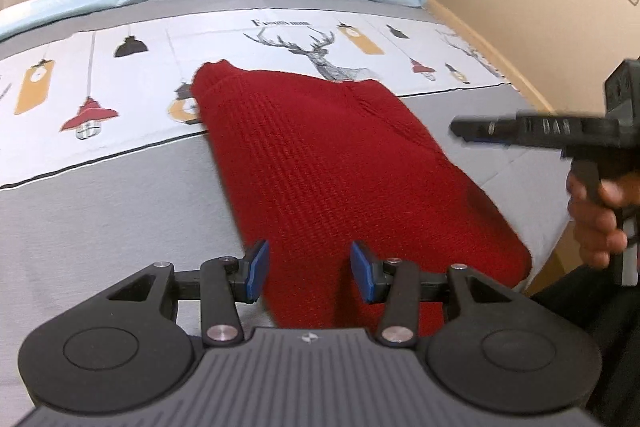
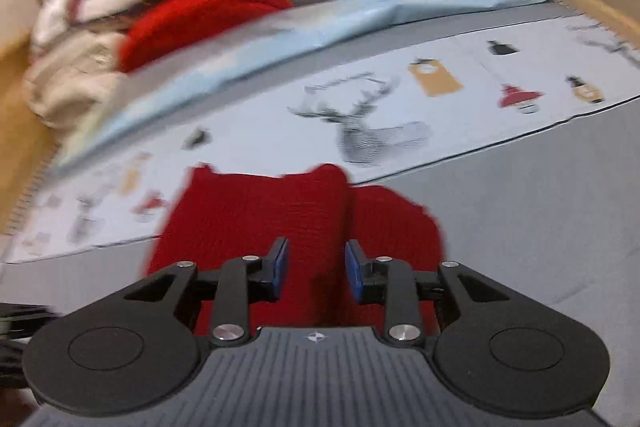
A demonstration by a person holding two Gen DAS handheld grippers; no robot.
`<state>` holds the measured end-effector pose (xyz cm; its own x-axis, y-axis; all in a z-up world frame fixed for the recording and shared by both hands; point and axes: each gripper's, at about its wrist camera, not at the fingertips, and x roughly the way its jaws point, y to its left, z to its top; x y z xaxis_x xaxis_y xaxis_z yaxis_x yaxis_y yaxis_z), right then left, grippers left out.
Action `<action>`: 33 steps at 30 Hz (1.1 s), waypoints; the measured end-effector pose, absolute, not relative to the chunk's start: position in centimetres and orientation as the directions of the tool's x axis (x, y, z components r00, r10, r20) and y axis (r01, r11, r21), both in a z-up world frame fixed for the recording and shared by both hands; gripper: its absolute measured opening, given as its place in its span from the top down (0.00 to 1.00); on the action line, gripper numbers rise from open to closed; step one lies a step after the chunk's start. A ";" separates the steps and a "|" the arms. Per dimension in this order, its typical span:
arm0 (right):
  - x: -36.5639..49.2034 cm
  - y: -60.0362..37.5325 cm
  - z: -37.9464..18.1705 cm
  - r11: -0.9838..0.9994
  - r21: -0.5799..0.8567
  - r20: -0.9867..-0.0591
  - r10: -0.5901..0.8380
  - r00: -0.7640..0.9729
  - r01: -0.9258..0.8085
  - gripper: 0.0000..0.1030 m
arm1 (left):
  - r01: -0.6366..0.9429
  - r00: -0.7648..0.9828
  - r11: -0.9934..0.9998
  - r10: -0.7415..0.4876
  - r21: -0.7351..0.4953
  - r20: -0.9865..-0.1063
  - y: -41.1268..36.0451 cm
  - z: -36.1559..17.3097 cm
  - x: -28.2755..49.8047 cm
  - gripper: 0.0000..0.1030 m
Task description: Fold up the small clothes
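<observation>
In the left wrist view, a red knit garment (image 1: 320, 163) lies flat in the middle of the picture, on a bed cover (image 1: 100, 207) that is grey with a band of printed lamps and a deer. It looks soft, thick and floppy, so it should be light and bend easily, and the bumpy knit should not slip. A good place to take hold is likely a near corner or the bottom edge, close to the fingers. The left gripper (image 1: 307, 271) sits low in the picture with its blue pads wide apart, holding nothing. The right gripper (image 1: 472, 131) pokes in from the right side; its fingers are too blurry to judge here.

In the right wrist view, the picture is smeared. The same red garment (image 2: 256, 211) fills the lower middle, with one part folded over another. The right gripper (image 2: 316, 269) is open wide above it, empty. A pile of clothes (image 2: 168, 3) sits in the upper left.
</observation>
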<state>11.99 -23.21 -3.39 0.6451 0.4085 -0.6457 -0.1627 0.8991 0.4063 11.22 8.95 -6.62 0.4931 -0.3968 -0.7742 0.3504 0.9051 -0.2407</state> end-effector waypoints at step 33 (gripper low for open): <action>17.2 -27.4 -12.2 0.800 0.555 -0.809 0.455 0.372 0.230 0.27 | -0.143 0.391 0.780 -0.521 -0.609 -0.759 10.7 -14.1 21.3 0.08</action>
<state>17.19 -27.38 -12.24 0.3720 0.4546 -0.8093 0.2300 0.7995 0.5549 21.29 10.72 -14.14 0.3914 -0.5208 -0.7587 -0.1429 0.7800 -0.6092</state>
